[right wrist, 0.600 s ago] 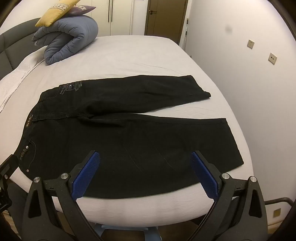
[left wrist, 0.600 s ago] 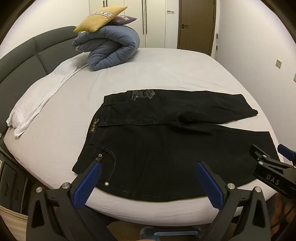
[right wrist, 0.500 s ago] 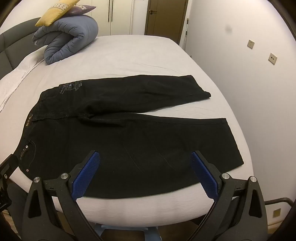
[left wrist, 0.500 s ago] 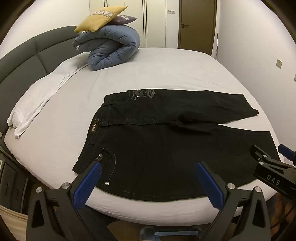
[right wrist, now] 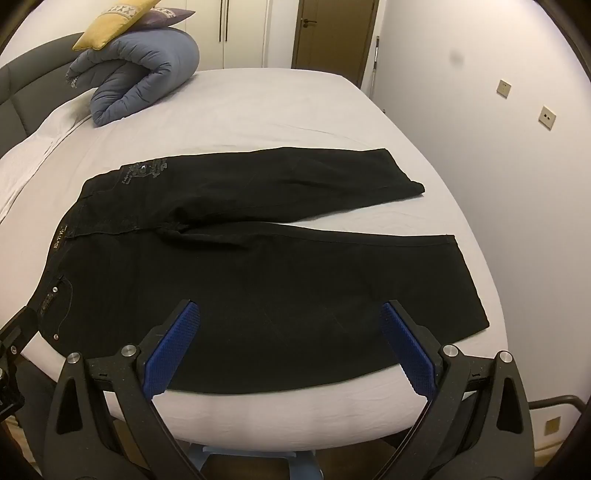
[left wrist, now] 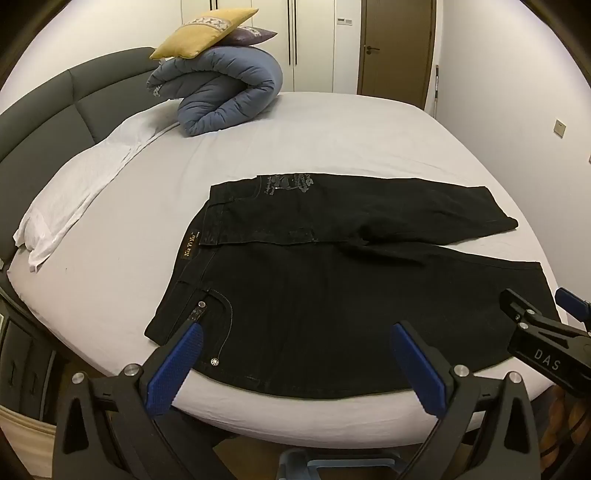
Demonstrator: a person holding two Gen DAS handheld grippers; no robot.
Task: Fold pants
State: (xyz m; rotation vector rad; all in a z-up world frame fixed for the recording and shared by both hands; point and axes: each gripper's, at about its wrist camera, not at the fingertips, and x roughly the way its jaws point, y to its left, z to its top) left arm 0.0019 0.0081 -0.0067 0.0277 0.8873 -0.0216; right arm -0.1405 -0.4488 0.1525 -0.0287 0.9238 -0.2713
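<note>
Black pants point(left wrist: 332, 288) lie flat on the white bed sheet point(left wrist: 332, 140), waistband to the left, both legs running right and spread slightly apart. They also show in the right wrist view point(right wrist: 258, 273). My left gripper point(left wrist: 297, 336) is open and empty, hovering over the near edge of the pants by the waist and pocket. My right gripper point(right wrist: 288, 314) is open and empty over the near leg. The right gripper's tip also shows in the left wrist view point(left wrist: 535, 325).
A rolled blue duvet point(left wrist: 221, 96) with a yellow pillow point(left wrist: 203, 33) on top sits at the bed's far left. A white folded sheet point(left wrist: 81, 181) lies along the dark headboard point(left wrist: 44, 122). A wall point(right wrist: 517, 166) runs close to the bed's right side.
</note>
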